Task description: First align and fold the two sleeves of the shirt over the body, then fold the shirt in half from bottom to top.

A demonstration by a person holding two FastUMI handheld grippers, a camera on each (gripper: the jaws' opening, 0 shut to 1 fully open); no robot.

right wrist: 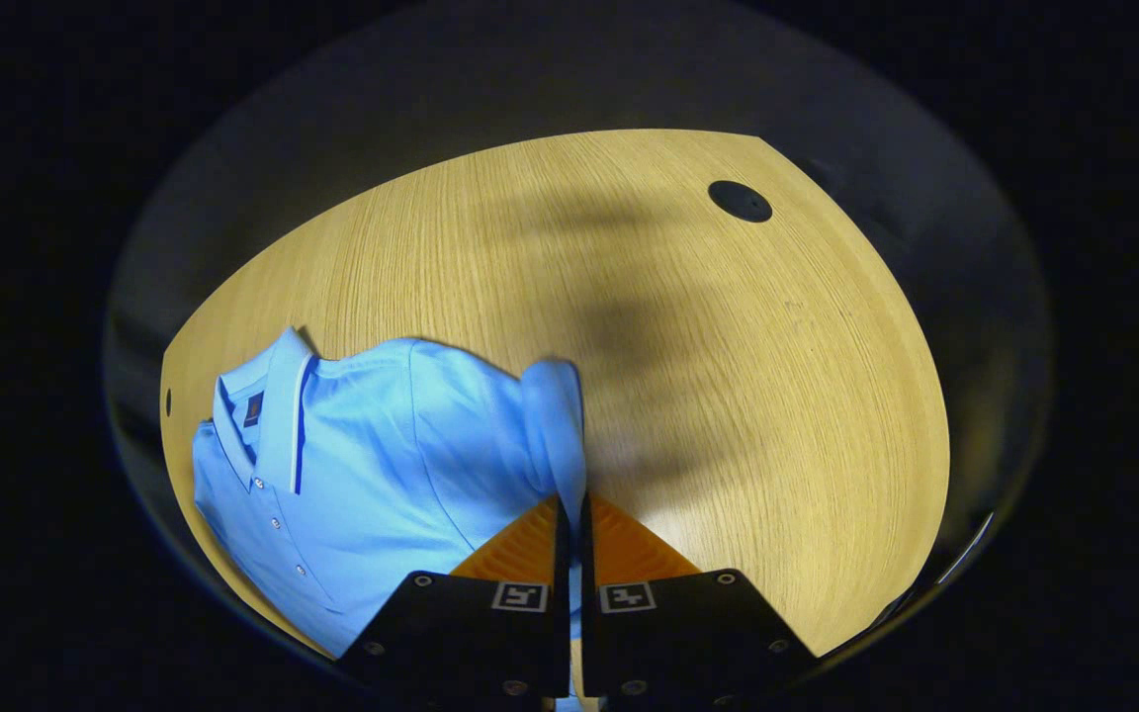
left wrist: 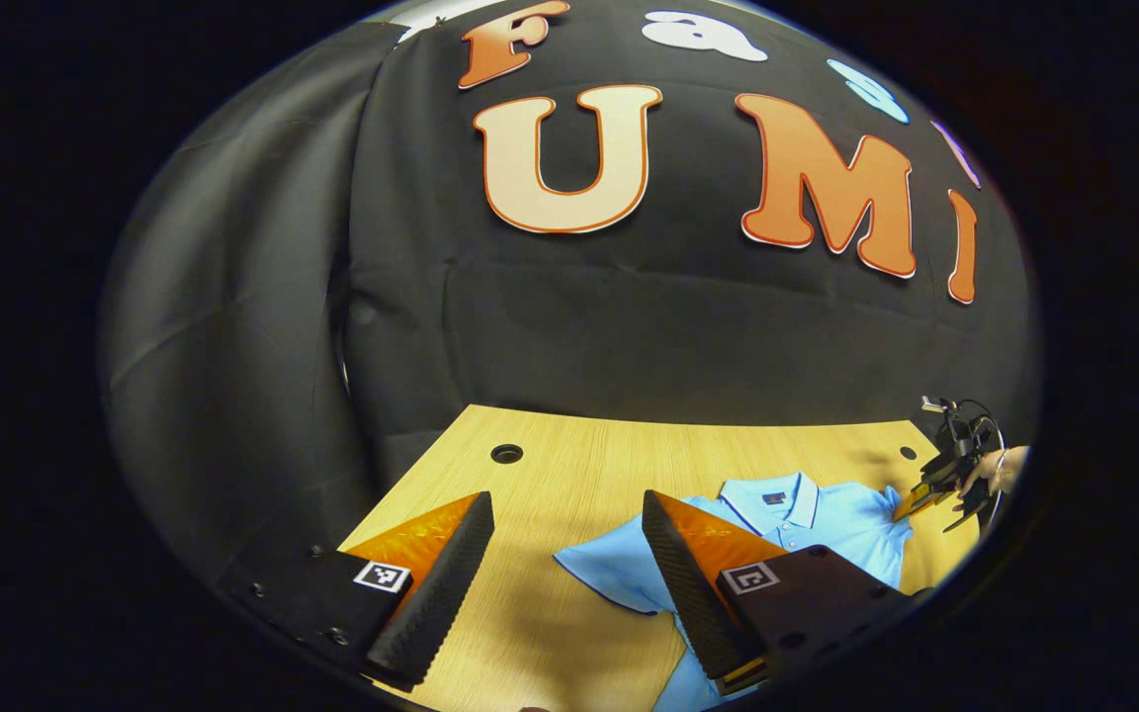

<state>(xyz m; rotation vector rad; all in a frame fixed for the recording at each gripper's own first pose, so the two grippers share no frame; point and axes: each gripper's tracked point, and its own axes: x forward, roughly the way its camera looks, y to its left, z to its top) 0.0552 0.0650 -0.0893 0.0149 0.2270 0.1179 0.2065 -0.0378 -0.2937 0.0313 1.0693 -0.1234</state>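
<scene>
A light blue polo shirt point(left wrist: 832, 524) lies face up on the wooden table point(left wrist: 569, 455), collar toward the booth wall. My left gripper point(left wrist: 567, 504) stands open above the table, and the shirt's near sleeve point(left wrist: 609, 572) lies just beside its right finger. Farther off, a hand point(left wrist: 1003, 469) holds my right gripper point(left wrist: 916, 499) at the other sleeve. In the right gripper view, my right gripper point(right wrist: 571, 502) is shut on the edge of that sleeve point(right wrist: 555, 415), which is lifted and bunched a little. The shirt body point(right wrist: 372, 465) spreads out to the left, with collar and buttons showing.
The table has a round cable hole near its back left corner point(left wrist: 506, 453) and another in the right gripper view point(right wrist: 740, 201). Bare wood point(right wrist: 728, 396) stretches to the right of the shirt. The black cloth wall point(left wrist: 629, 326) stands right behind the table.
</scene>
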